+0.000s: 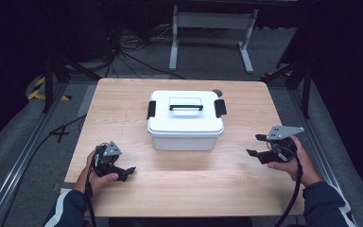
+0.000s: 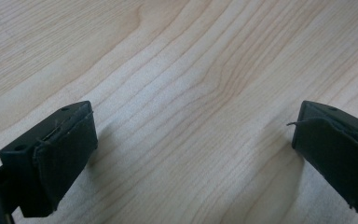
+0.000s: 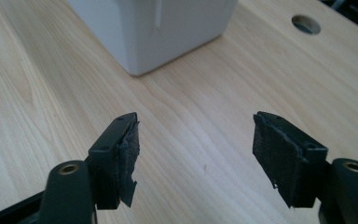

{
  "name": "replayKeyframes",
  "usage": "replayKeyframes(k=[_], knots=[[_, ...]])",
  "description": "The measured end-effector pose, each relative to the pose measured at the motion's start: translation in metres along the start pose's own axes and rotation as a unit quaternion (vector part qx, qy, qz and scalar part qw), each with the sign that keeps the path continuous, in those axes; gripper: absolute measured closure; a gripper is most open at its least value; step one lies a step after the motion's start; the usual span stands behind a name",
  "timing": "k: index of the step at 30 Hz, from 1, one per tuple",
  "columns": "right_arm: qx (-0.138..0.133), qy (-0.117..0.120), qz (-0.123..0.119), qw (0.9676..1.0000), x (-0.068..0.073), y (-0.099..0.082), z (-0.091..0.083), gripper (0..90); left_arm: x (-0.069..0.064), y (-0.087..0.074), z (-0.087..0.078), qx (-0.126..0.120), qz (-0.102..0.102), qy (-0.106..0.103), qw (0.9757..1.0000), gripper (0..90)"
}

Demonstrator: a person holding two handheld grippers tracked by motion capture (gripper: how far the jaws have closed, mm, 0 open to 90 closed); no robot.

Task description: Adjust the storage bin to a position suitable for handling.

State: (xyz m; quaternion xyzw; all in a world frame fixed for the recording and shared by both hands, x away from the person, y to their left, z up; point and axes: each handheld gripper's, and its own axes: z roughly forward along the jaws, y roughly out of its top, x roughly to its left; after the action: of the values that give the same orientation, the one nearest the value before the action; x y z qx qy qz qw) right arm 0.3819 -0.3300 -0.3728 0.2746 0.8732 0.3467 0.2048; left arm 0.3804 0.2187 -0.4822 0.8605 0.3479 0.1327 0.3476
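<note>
Resting on desk: white lidded box (image 1: 185,120) sits near the middle of the wooden desk (image 1: 123,99), lid on, black handle (image 1: 185,107) lying flat on top, a black latch (image 1: 151,109) on each short side.
Left tongs (image 1: 127,172): held low over the desk's near left part, well apart from the box; jaws spread wide with bare wood between them (image 2: 191,140).
Right tongs (image 1: 257,145): held above the desk to the right of the box, pointing toward it; jaws stand apart with nothing between them (image 3: 196,149), not touching the box.
Box in right gripper view: its near corner (image 3: 140,51) shows ahead of the jaws.
Desk hole (image 3: 306,24): round opening beyond the box.
</note>
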Motion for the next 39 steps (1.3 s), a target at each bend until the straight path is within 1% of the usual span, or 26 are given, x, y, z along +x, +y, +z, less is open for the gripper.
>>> replayKeyframes(k=[1,2,3,4,5,6,7,8,9,12,13,14,19,22,24,25,26,27,30,31,33,34,35,37,38,39], knots=[[-0.001,-0.002,-0.007,1.0000,-0.001,0.007,-0.002,32.7,-0.001,-0.001,-0.001,0.002,-0.006,-0.002,1.0000,0.4],[-0.001,0.000,-0.014,0.9999,-0.001,0.017,-0.005,33.7,0.000,-0.002,-0.002,0.002,-0.003,-0.002,1.0000,0.4],[0.000,0.002,-0.020,0.9998,-0.001,0.024,-0.007,34.6,-0.001,-0.002,-0.002,0.002,-0.006,-0.001,1.0000,0.4],[0.005,0.005,-0.027,0.9996,-0.002,0.031,-0.009,34.7,-0.001,-0.002,-0.002,0.001,-0.005,0.002,1.0000,0.4],[0.011,0.003,-0.037,0.9992,-0.002,0.039,-0.010,34.7,0.000,-0.002,-0.002,0.002,-0.005,0.002,1.0000,0.4],[0.020,0.006,-0.044,0.9988,-0.003,0.050,-0.013,35.5,0.000,-0.002,-0.002,0.001,-0.004,0.001,1.0000,0.5],[0.020,0.011,-0.046,0.9987,-0.005,0.058,-0.014,35.9,0.000,-0.003,-0.002,0.000,-0.004,0.001,1.0000,0.4],[0.020,0.009,-0.050,0.9985,-0.006,0.064,-0.015,36.0,0.000,-0.003,-0.002,0.000,-0.004,0.000,1.0000,0.5],[0.020,0.009,-0.050,0.9985,-0.006,0.064,-0.015,36.0,0.000,-0.003,-0.002,0.000,-0.004,0.000,1.0000,0.5],[0.020,0.000,-0.071,0.9973,-0.010,0.095,-0.018,37.1,0.000,-0.003,-0.002,0.001,-0.003,0.000,1.0000,0.5],[0.020,0.000,-0.071,0.9973,-0.010,0.095,-0.018,37.1,0.000,-0.003,-0.002,0.001,-0.003,0.000,1.0000,0.5],[0.019,0.003,-0.078,0.9968,-0.010,0.103,-0.019,37.4,0.000,-0.003,-0.002,0.002,-0.003,0.000,1.0000,0.5],[0.018,0.005,-0.104,0.9944,-0.007,0.130,-0.018,38.3,0.000,-0.003,-0.003,0.003,-0.003,-0.001,1.0000,0.5],[0.025,0.007,-0.120,0.9924,-0.004,0.143,-0.013,38.5,0.000,-0.003,-0.002,0.001,-0.004,0.000,1.0000,0.5],[0.032,0.008,-0.126,0.9915,-0.002,0.150,-0.009,38.8,0.000,-0.003,-0.003,0.002,-0.003,-0.001,1.0000,0.5],[0.034,0.009,-0.134,0.9904,-0.001,0.153,-0.006,38.9,0.000,-0.003,-0.002,0.001,-0.004,0.000,1.0000,0.5],[0.036,0.011,-0.135,0.9901,0.000,0.156,-0.004,39.5,0.000,-0.003,-0.002,0.000,-0.003,0.000,1.0000,0.5],[0.039,0.008,-0.140,0.9894,0.001,0.158,-0.002,39.4,0.000,-0.003,-0.002,0.000,-0.003,0.000,1.0000,0.5],[0.045,0.014,-0.148,0.9878,0.003,0.166,0.006,39.7,0.000,-0.003,-0.002,0.001,-0.004,0.000,1.0000,0.5],[0.048,0.013,-0.153,0.9870,0.004,0.170,0.009,39.8,0.000,-0.003,-0.003,0.002,-0.003,-0.001,1.0000,0.5],[0.056,0.018,-0.161,0.9851,0.007,0.177,0.015,40.2,0.000,-0.003,-0.002,0.001,-0.003,0.000,1.0000,0.5],[0.056,0.015,-0.166,0.9843,0.008,0.181,0.018,40.7,0.000,-0.003,-0.002,0.001,-0.003,0.000,1.0000,0.5],[0.058,0.019,-0.168,0.9839,0.008,0.184,0.020,40.9,0.000,-0.003,-0.003,0.002,-0.004,0.000,1.0000,0.5],[0.062,0.017,-0.178,0.9819,0.011,0.191,0.027,41.3,0.000,-0.003,-0.002,0.001,-0.004,0.000,1.0000,0.5],[0.065,0.018,-0.179,0.9815,0.012,0.195,0.030,41.4,0.000,-0.003,-0.002,0.001,-0.003,0.000,1.0000,0.5],[0.068,0.023,-0.182,0.9808,0.013,0.198,0.032,41.8,0.000,-0.003,-0.002,0.000,-0.003,0.000,1.0000,0.5]])
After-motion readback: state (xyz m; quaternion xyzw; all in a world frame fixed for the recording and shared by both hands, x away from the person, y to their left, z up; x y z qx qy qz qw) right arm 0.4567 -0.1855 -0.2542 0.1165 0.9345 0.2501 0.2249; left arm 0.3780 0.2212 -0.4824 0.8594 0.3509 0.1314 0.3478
